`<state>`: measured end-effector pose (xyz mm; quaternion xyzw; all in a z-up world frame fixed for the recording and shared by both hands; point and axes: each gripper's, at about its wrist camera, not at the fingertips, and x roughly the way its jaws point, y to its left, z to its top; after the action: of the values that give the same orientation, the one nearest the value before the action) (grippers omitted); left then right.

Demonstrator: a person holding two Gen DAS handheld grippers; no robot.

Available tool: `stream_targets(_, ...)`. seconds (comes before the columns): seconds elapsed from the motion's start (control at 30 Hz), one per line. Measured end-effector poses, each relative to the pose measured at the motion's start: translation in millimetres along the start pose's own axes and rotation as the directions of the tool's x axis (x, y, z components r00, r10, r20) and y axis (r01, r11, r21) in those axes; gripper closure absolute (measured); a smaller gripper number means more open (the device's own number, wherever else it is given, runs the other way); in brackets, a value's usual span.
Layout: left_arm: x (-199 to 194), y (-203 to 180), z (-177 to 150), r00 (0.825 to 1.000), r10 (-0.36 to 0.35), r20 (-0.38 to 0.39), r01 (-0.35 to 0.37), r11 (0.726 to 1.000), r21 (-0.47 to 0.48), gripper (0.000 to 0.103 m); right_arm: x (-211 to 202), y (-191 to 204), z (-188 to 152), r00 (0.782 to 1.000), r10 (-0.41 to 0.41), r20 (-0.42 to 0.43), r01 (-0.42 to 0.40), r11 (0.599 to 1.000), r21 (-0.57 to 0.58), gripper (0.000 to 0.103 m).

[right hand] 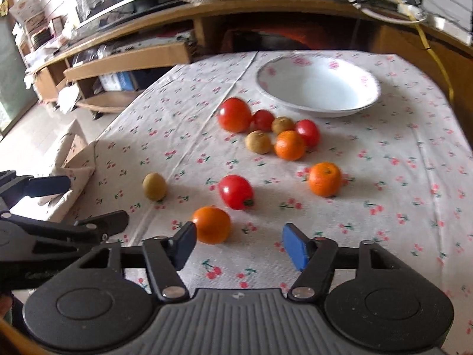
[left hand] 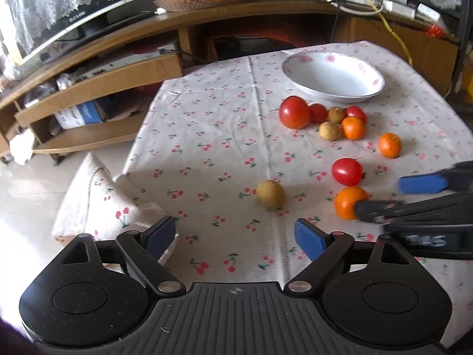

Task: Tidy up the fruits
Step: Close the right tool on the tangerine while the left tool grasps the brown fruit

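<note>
The left hand-held gripper [left hand: 235, 238] hangs over the near edge of the tabletop [left hand: 224, 136] with its blue-padded fingers spread wide and nothing between them. A tan round fruit [left hand: 270, 194] lies alone on the cherry-print cloth just ahead of it.

The right hand-held gripper [right hand: 239, 244] is likewise wide open and holds nothing. An orange [right hand: 211, 224] sits just beyond its left finger, close to the pad but not between the two. A red tomato [right hand: 236, 191] lies just behind that orange, and a second orange [right hand: 325, 179] sits apart to the right.

Farther back, a cluster [right hand: 267, 130] of tomatoes, small tan fruits and one orange lies close together. Just behind it stands the white bowl [right hand: 366, 81] with pink flowers on its rim, with no fruit in it.
</note>
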<state>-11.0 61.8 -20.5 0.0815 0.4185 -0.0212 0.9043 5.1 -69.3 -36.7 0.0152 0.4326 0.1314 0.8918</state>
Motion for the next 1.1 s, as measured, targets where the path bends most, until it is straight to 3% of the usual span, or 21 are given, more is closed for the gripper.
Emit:
stream_targets(0.13,0,5,-1,1.0,0.008,0.004,-0.007,1.0,-0.009,0.012,8,4,5,0.999,0.034,-0.012,-0.034,0.999,-0.008,0.048)
stream_targets(0.37,4,2,-2,1.0,0.01,-0.004,-0.01,1.0,0.012,0.011,21,15,8,0.999,0.024,-0.043,-0.027,0.997,-0.07,0.069)
stream_targets(0.63,10,-9,5,1.0,-0.02,0.023,0.019,0.999,0.049,0.011,8,-3,5,0.999,0.014,-0.049,-0.016,0.999,-0.033,0.07)
stream_targets(0.8,27,-14,14,0.998,-0.068,-0.008,0.068,0.997,0.024,0.035,-3,-14,4,0.999,0.012,-0.031,-0.013,1.0,-0.002,0.07)
stream_targets(1.1,52,-14,20,0.992,-0.113,-0.048,0.111,0.993,-0.042,0.055,-10,-27,1,0.999,0.014,-0.035,-0.013,0.999,0.031,0.07)
